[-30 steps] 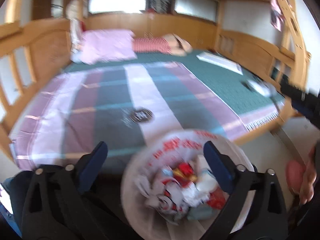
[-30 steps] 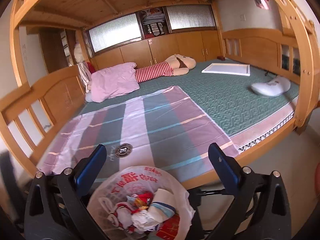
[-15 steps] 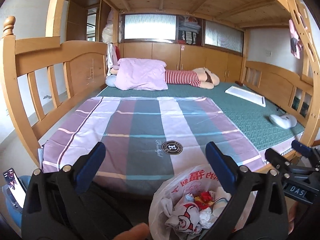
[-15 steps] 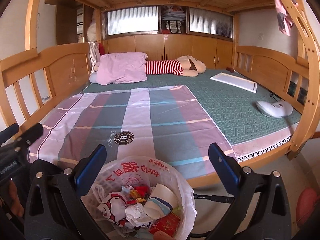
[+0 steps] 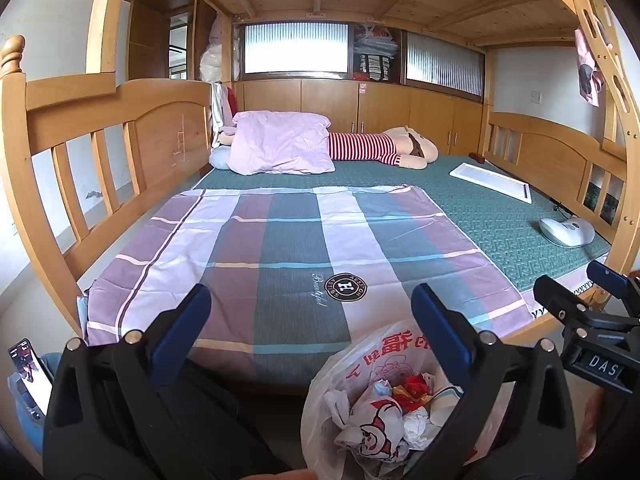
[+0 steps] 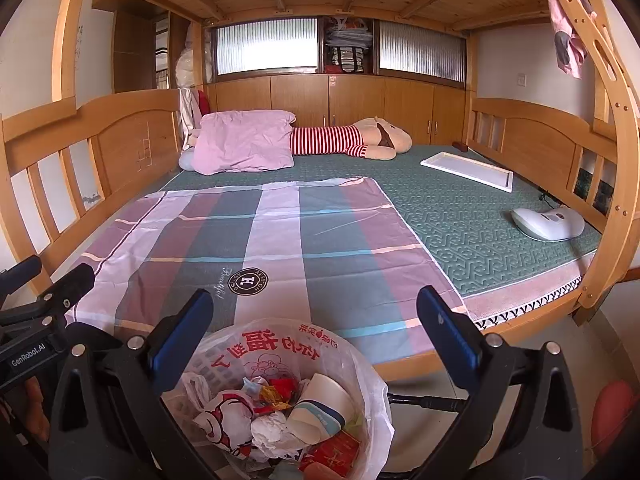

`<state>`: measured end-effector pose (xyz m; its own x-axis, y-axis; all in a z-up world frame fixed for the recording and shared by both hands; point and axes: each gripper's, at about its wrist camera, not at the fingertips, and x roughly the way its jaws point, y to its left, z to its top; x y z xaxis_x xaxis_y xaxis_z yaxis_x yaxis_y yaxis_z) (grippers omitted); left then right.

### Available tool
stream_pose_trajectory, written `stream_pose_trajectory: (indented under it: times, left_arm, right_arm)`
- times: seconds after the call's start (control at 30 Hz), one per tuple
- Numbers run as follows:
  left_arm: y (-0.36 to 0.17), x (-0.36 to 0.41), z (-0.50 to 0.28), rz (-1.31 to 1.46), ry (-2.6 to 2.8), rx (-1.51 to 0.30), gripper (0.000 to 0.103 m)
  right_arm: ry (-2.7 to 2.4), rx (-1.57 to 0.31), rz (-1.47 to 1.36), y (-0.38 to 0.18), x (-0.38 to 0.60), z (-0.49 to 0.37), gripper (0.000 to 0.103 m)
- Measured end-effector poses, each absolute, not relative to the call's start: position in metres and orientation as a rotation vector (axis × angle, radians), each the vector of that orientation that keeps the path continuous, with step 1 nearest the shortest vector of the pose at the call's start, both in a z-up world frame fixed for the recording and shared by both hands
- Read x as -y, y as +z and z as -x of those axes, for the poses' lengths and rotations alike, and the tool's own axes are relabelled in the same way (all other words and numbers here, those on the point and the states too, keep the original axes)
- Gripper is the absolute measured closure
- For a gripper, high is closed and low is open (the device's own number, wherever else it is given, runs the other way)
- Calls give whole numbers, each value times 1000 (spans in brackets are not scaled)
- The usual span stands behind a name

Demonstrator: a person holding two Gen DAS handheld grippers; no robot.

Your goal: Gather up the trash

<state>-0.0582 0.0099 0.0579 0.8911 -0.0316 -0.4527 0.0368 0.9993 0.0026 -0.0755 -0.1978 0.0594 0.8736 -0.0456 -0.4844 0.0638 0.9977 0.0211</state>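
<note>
Left wrist view: I hold my left gripper (image 5: 308, 312) level, aimed across the bed (image 5: 460, 208), its two blue-padded fingers (image 5: 180, 332) spread wide with nothing between them. The trash bag (image 5: 360, 364), a white plastic liner printed in red, stands on the floor below and toward the right finger, at the foot of the bed. It is packed with crumpled paper (image 5: 416, 426), a red wrapper (image 5: 412, 386) and a smaller printed bag (image 5: 372, 424). My right gripper (image 5: 580, 292) shows at the right edge, beside the bag.

Right wrist view: I hold my right gripper (image 6: 314, 316) likewise level and facing the bed (image 6: 480, 216), its jaws apart and empty. The trash bag (image 6: 276, 344) lies directly beneath it, its rim nearer the left finger (image 6: 180, 340); a paper cup (image 6: 320, 404) rests tilted on top of the crumpled paper (image 6: 272, 430). My left gripper (image 6: 36, 276) appears at the left edge. A checked sheet (image 6: 280, 240) covers the near part of the bed.
</note>
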Motion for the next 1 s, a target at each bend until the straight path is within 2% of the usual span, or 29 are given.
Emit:
stream_pose_trajectory:
  times: [1.0]
  left_arm:
    - [55, -13, 55, 13, -39, -498, 3]
  right_arm:
    - [-57, -512, -49, 54, 201, 73, 4]
